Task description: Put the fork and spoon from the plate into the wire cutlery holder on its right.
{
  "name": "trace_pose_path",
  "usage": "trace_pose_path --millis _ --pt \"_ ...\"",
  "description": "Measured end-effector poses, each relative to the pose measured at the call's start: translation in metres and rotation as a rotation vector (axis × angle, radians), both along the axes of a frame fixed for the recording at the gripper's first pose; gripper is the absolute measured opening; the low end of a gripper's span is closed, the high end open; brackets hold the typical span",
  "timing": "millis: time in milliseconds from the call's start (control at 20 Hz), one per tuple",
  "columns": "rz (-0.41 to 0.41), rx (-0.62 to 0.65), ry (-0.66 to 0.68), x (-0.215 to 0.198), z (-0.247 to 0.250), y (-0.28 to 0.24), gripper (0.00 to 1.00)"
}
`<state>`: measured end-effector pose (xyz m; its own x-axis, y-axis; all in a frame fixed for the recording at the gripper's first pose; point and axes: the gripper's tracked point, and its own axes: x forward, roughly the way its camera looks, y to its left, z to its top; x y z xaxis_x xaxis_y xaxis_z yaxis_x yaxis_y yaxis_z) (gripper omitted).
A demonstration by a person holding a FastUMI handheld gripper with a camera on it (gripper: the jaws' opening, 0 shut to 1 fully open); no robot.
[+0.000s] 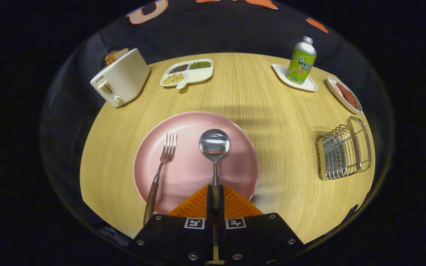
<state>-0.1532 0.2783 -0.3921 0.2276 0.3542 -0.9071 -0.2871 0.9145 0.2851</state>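
Left of the plate (242, 147) stands a toaster (121, 78). On the plate lie the fork (161, 166), untouched, then the spoon (214, 147), its handle clamped between the gripper (215, 195) fingers, likely for lifting. Beyond the plate, a divided dish (202, 75) holds beans. Right of the plate, the wire holder (342, 151) lies empty.
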Motion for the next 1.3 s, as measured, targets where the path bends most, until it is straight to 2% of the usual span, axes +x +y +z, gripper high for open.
trace_pose_path --millis 350,600,750,900,1050,1300 --pt "-0.071 0.113 -0.124 0.031 0.068 -0.035 0.06" --pt "-0.145 0.116 -0.204 0.054 0.110 -0.097 0.06" --pt "-0.159 0.121 -0.228 0.065 0.125 -0.132 0.06" --pt "-0.181 0.056 -0.221 0.074 0.119 -0.174 0.06" --pt "-0.168 -0.041 -0.178 0.075 0.100 -0.210 0.06" --pt "-0.122 -0.105 -0.082 0.069 0.078 -0.233 0.06"
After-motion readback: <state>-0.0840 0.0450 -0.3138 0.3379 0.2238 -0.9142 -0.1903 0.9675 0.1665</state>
